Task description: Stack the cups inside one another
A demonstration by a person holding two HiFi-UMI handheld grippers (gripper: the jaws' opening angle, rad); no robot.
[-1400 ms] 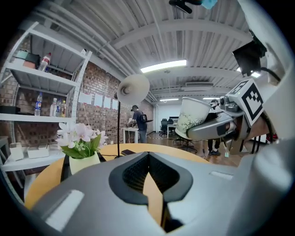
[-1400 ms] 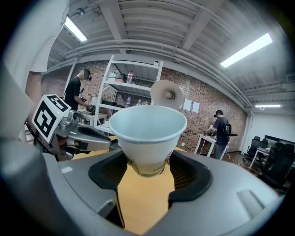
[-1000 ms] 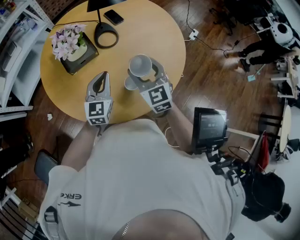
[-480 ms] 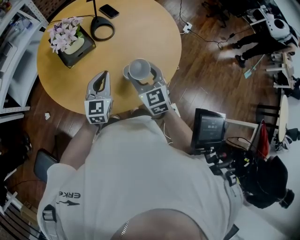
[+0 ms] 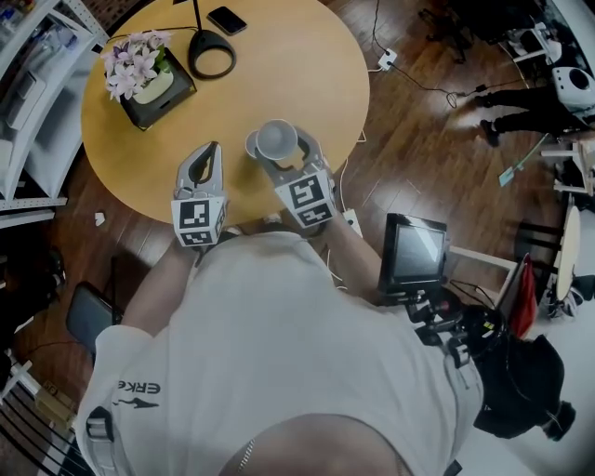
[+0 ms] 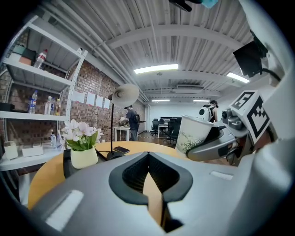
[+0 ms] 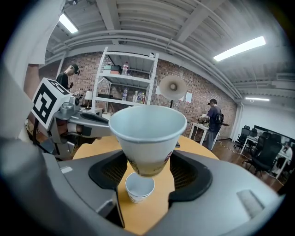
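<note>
My right gripper (image 7: pixel 147 171) is shut on a white paper cup (image 7: pixel 147 138), which it holds upright above the round wooden table (image 5: pixel 279 56). Directly below it a second white cup (image 7: pixel 139 186) stands open on the table. In the head view the held cup (image 5: pixel 277 139) overlaps the standing cup (image 5: pixel 252 144), whose rim shows at its left. My left gripper (image 5: pixel 212 151) hovers to the left of both cups, shut and empty. In the left gripper view its jaws (image 6: pixel 150 184) are closed, and the held cup (image 6: pixel 198 133) shows at the right.
At the table's far left stand a pot of pale flowers (image 5: pixel 139 74), a lamp base (image 5: pixel 212 53) and a phone (image 5: pixel 227 19). A shelf unit (image 5: pixel 28 84) is left of the table. A monitor (image 5: pixel 414 256) stands on the floor at the right.
My right gripper has sunk with the cup and drawn in over the standing cup. The left gripper has shifted slightly and stays shut.
</note>
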